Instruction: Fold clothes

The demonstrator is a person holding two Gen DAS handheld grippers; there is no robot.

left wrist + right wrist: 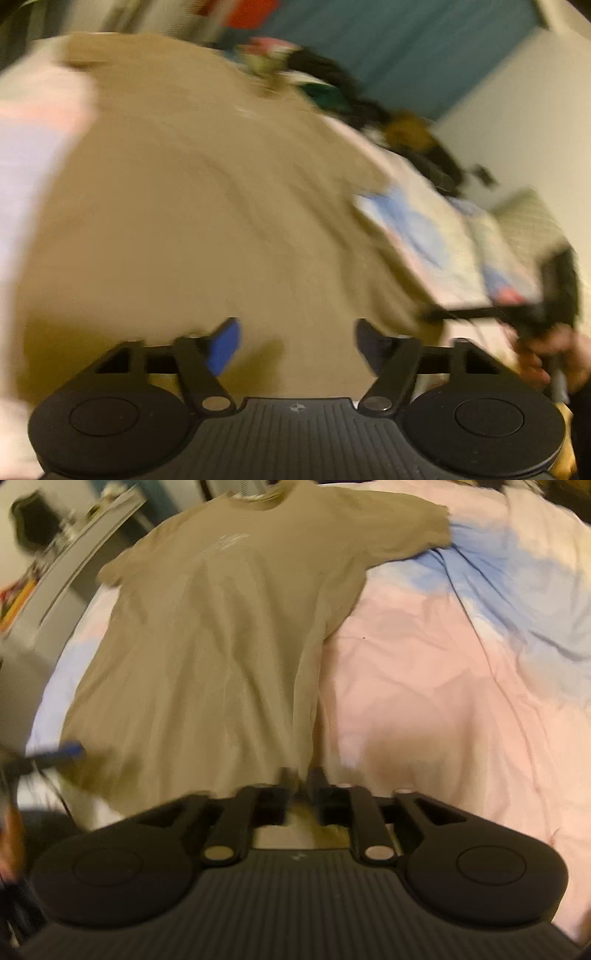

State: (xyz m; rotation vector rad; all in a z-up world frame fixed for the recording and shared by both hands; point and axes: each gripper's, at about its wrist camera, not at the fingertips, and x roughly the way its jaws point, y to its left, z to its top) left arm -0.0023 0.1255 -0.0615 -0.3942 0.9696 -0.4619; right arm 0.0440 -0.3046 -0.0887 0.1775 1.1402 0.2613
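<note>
Left gripper [295, 341]: black body, ribbed grey-black top plate with a small pale emblem at centre, two round black discs at the sides, black link arms on silver pivot screws, blue pads [223, 345] on the fingers. Right gripper [303, 781]: same black build, ribbed plate, silver screws; pad colour too blurred to tell.

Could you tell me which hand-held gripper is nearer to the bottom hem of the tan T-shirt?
Right. The right hand-held gripper is nearly closed at the tan T-shirt hem; the left hand-held gripper hovers open over it.
</note>
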